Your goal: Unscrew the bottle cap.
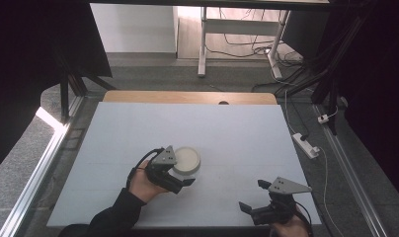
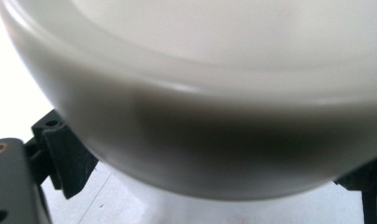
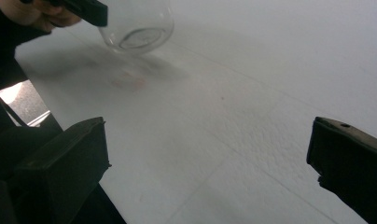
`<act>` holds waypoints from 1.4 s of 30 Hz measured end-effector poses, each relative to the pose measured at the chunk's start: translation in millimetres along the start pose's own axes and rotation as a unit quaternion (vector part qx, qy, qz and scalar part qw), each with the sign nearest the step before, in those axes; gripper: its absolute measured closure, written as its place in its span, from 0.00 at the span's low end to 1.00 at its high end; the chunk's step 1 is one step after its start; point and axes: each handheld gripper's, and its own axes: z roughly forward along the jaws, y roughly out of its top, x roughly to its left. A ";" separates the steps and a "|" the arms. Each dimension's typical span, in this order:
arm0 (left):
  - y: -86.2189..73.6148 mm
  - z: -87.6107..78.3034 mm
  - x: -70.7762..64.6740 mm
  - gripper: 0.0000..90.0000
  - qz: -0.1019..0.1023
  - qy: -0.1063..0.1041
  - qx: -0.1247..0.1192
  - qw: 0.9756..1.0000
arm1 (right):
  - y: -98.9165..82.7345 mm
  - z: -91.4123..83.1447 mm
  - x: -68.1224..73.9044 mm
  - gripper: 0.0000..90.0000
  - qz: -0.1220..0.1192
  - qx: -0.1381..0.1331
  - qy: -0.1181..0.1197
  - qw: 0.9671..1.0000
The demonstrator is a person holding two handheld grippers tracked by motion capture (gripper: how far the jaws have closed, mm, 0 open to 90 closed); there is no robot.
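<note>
The left claw [image 1: 180, 174] sits against the white bowl [image 1: 186, 160] on the surface [image 1: 237, 133]; whether it grips is unclear. The right claw [image 1: 253, 196] hovers well apart, jaws spread wide.

I can read no text, label, brand, number or sign here: not on the round white bowl [image 1: 186, 160] by my left claw, nor on the pale table top [image 1: 237, 133].

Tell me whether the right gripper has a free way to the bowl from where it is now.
Probably yes. The right gripper stands open, with only bare table between it and the bowl. The left gripper already crowds the bowl's near side, so the far side looks freer.
</note>
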 end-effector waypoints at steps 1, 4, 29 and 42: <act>0.0 0.0 0.0 0.08 0.000 -0.001 0.000 1.000 | 2.1 1.1 1.2 0.00 -0.002 -0.001 0.003 1.000; 0.0 0.2 0.1 0.08 0.001 -0.003 0.000 1.000 | 8.9 4.8 4.9 0.00 -0.009 -0.004 0.009 1.000; -0.5 4.2 -1.5 0.08 0.004 -0.005 0.003 1.000 | 56.0 49.4 23.8 0.00 -0.039 -0.018 0.064 0.997; 0.4 6.1 -5.1 0.08 0.006 -0.009 0.004 1.000 | 79.6 73.1 32.0 0.00 -0.059 -0.018 0.055 0.997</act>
